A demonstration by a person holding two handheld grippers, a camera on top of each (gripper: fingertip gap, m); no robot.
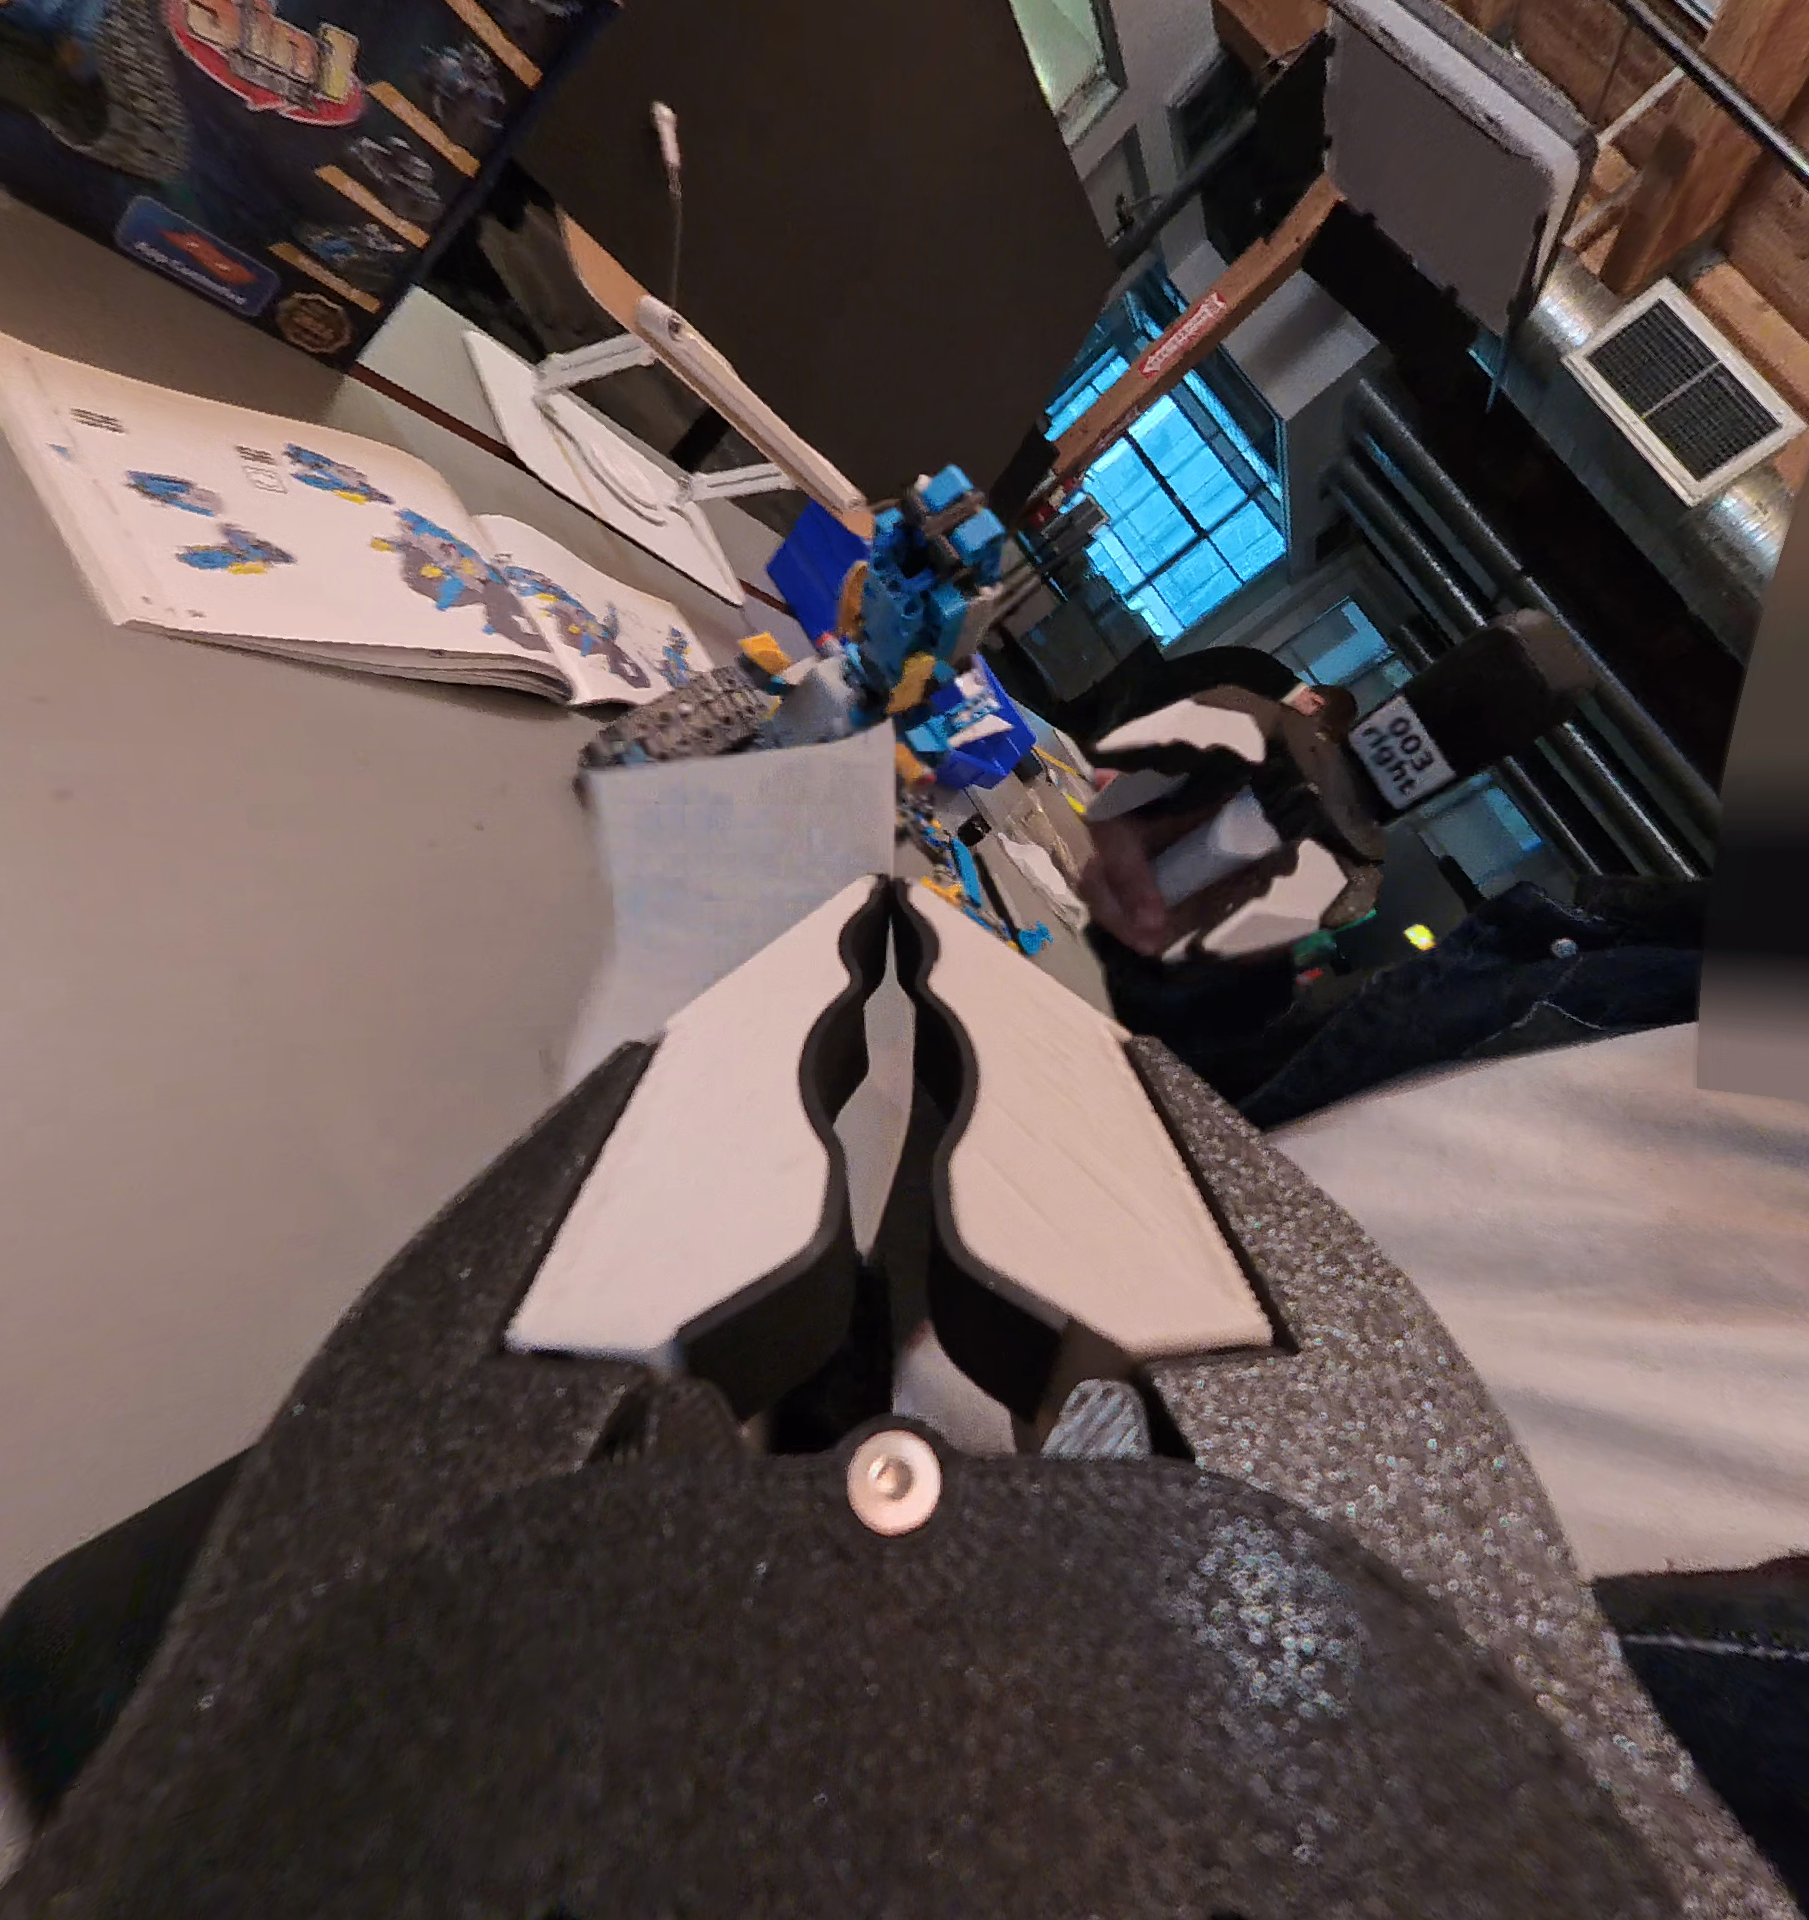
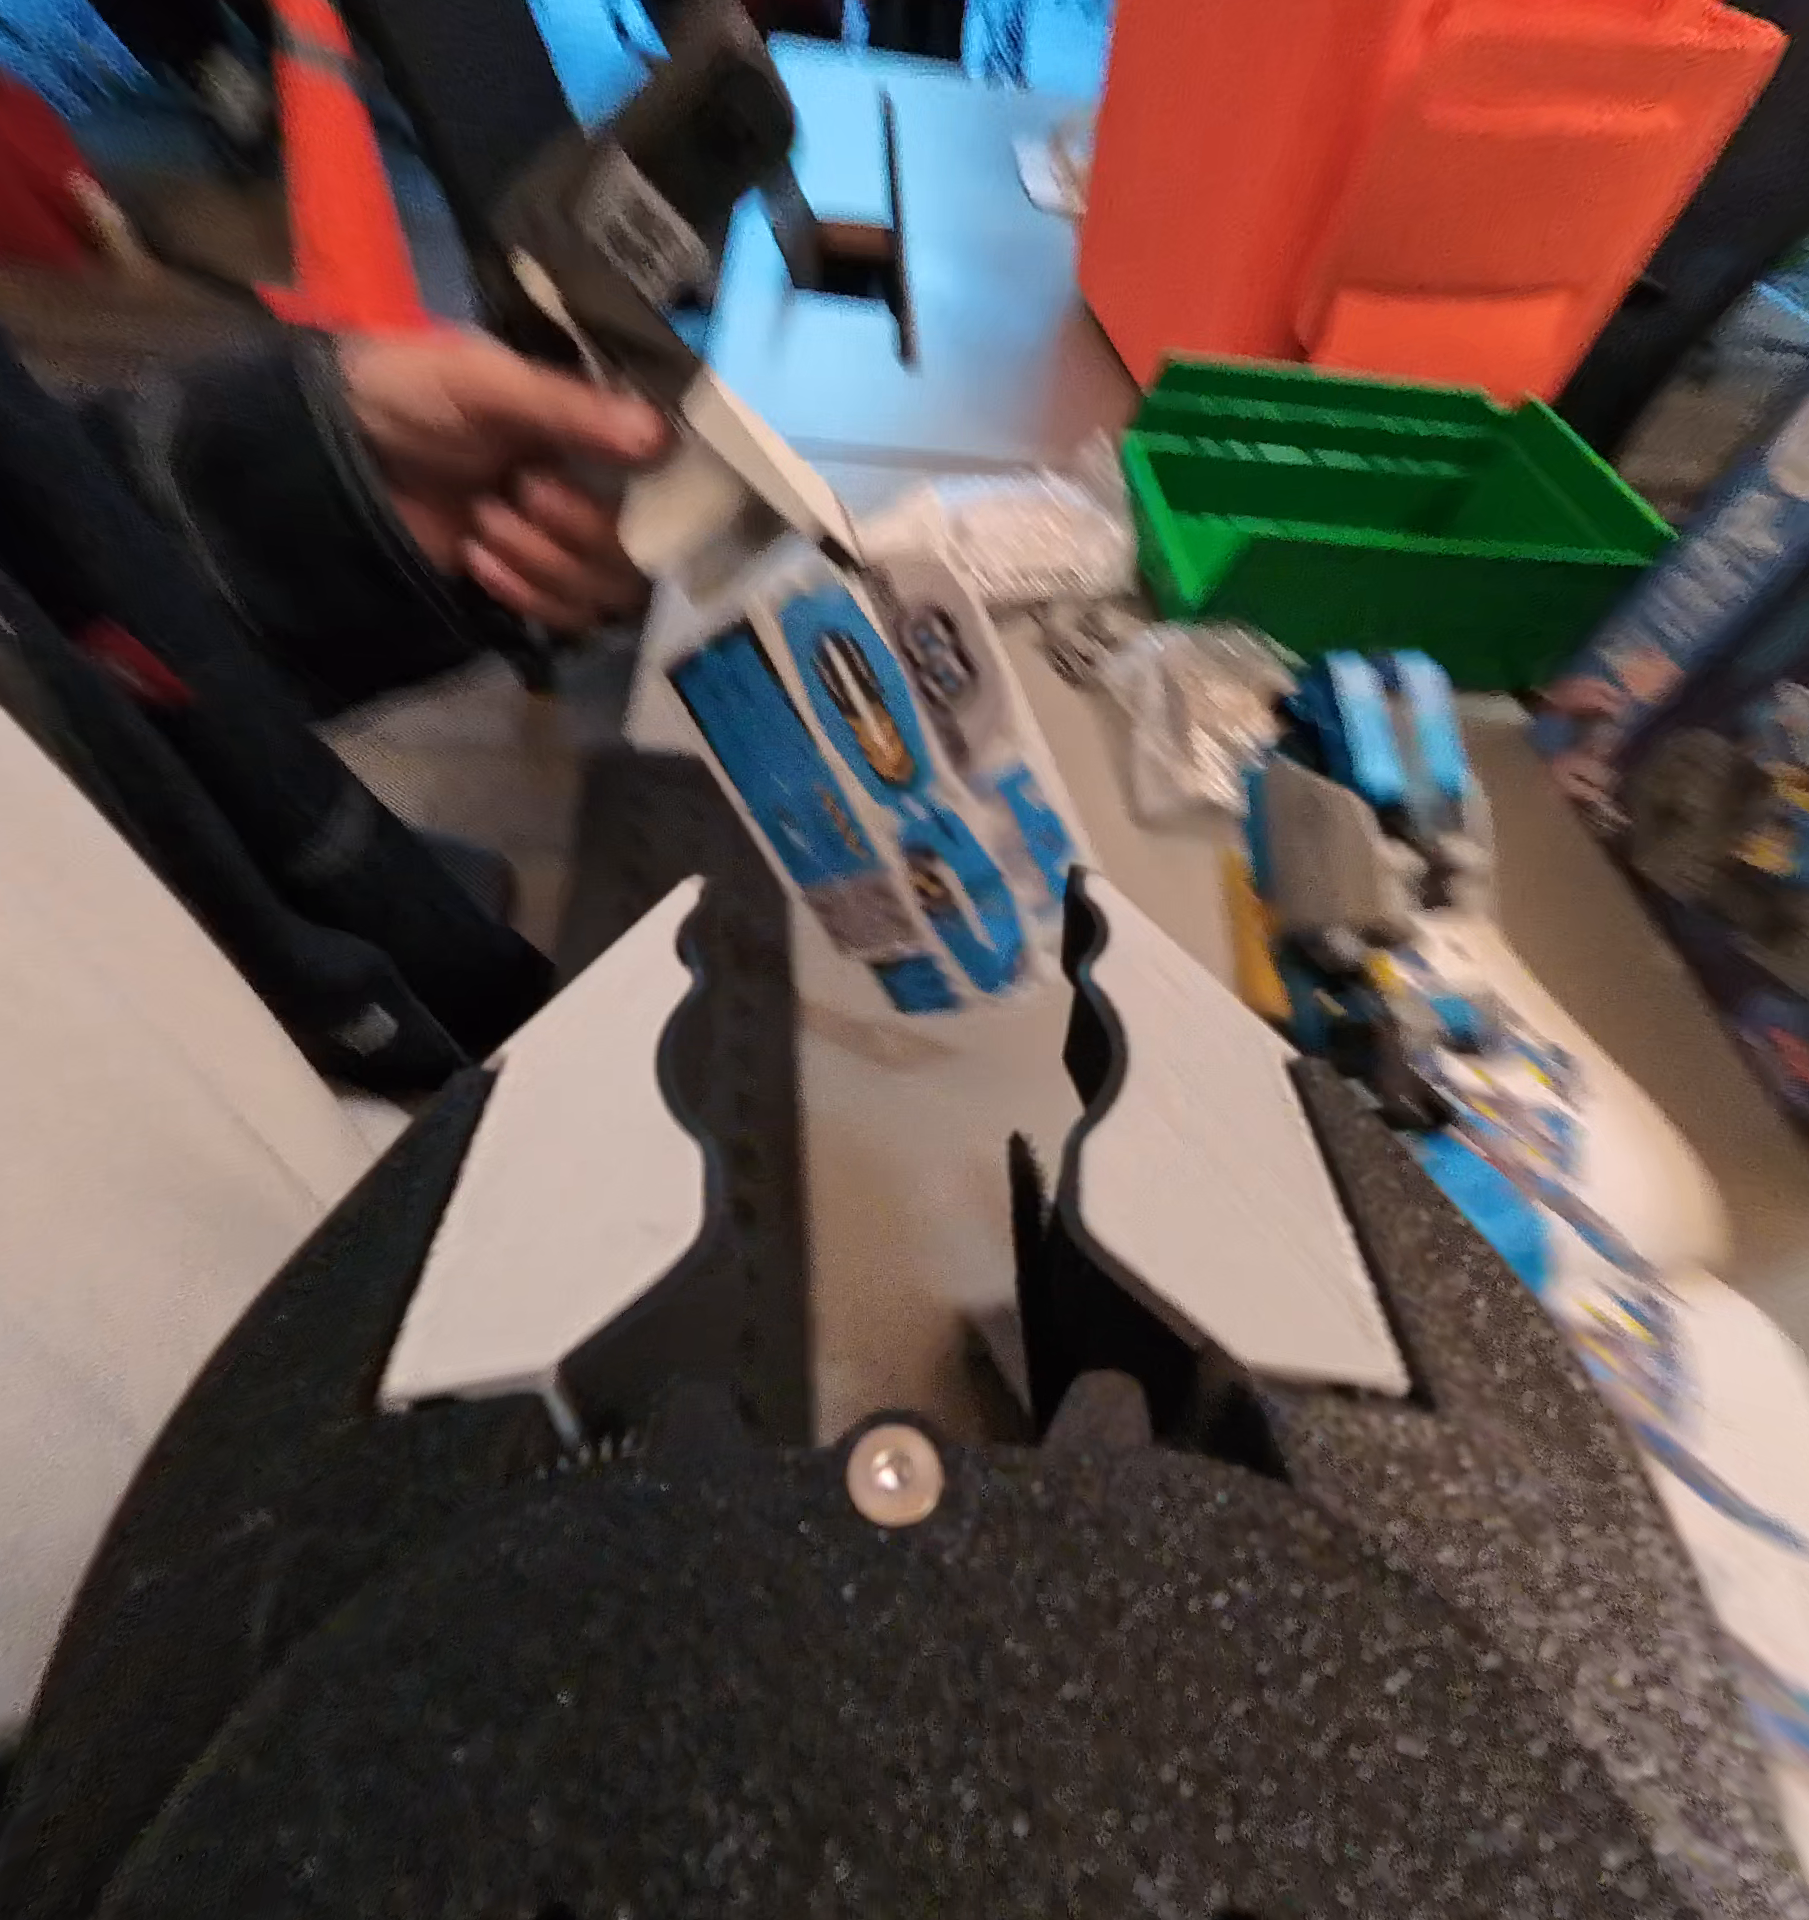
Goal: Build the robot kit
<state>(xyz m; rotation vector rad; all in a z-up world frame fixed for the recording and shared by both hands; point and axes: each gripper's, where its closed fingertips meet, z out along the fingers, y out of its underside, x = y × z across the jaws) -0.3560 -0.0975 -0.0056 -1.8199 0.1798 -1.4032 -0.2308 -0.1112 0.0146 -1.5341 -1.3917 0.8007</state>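
My left gripper [image 1: 892,894] is pinched shut on a thin pale sheet [image 1: 744,862] that stands up past its tips. Beyond the sheet I see a blue brick model [image 1: 910,613] on the grey table [image 1: 204,935], with an open instruction booklet [image 1: 287,540] farther left. My right gripper [image 2: 884,894] stands wide with nothing between its fingers; ahead, a hand [image 2: 495,468] tilts the other gripper holding a blue-printed sheet [image 2: 858,790], and a green bin [image 2: 1378,509] sits farther back

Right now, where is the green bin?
In the right wrist view, the green bin sits upper right on the table, just below the orange block, behind the blue toy model.
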